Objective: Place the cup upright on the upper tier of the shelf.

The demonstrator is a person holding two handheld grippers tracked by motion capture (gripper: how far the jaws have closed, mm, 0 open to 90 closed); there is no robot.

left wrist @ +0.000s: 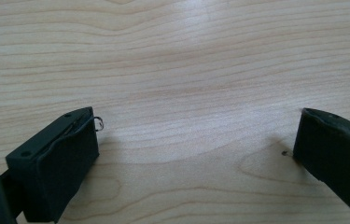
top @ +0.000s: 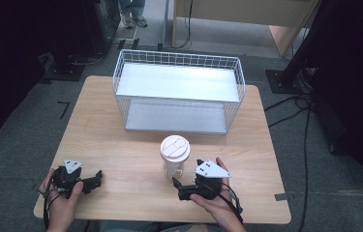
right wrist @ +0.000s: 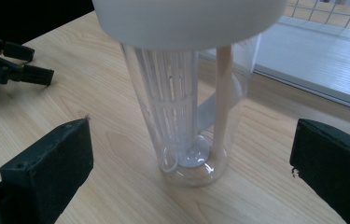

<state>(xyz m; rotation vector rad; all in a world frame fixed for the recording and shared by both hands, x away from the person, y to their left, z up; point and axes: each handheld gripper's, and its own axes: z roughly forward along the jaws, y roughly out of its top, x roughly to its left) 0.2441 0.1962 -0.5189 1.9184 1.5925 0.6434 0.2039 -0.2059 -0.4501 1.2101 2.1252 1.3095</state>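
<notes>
Just beside the clear ribbed bottle point(right wrist: 186, 112), both claws point(right wrist: 191, 163) point(left wrist: 196, 149) gape over seemingly smooth wood.

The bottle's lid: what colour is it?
White with a pale pink strap across it, on the clear bottle's lid; the high view shows it best.

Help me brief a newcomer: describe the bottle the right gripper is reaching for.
On the wooden table, look just in front of the white wire basket shelf. There stands a clear plastic bottle, upright, between the open jaws of the right gripper. Its white lid, pale straw and slotted inner tube mark it.
</notes>
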